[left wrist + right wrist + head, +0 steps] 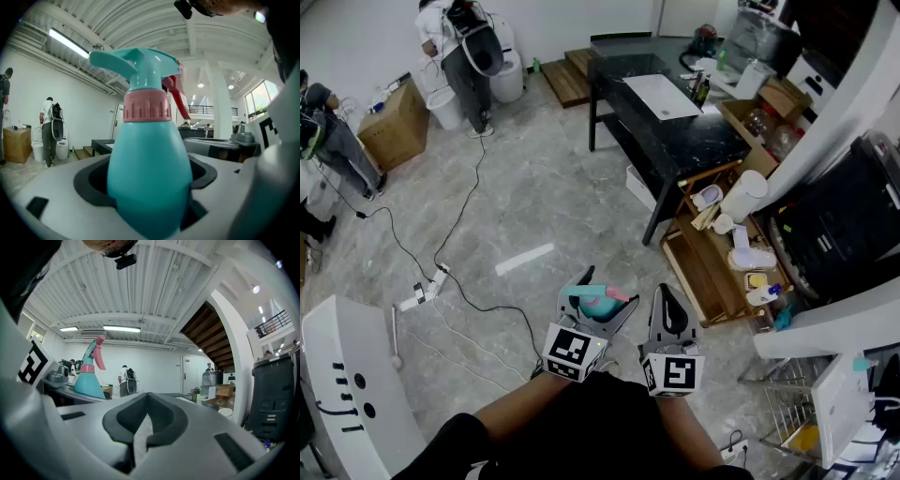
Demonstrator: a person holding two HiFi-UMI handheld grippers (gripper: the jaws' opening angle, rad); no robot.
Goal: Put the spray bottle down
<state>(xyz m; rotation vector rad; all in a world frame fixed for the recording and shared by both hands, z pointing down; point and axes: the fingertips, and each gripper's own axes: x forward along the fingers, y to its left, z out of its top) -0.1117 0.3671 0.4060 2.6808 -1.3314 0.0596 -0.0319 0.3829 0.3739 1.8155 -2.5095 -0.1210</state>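
**Spray bottle**: teal body, pink collar, red trigger. Pos.: upright, off the floor, at approx. 6 o'clock in the head view. In the left gripper view the nozzle points to 9 o'clock and the trigger to 3 o'clock.

**Left gripper**: jaws spread wide, pinching the bottle body btwn both pads.

**Right gripper**: just beside the left gripper, at its 3 o'clock. Jaws pressed together, nothing btwn them.

**Floor**: grey marble-pattern, below both grippers. A black cable runs across it at approx. 10 o'clock.

**Counter**: black, at 12–1 o'clock, well apart from the bottle.

**Person**: standing at 11 o'clock, near a cardboard box.
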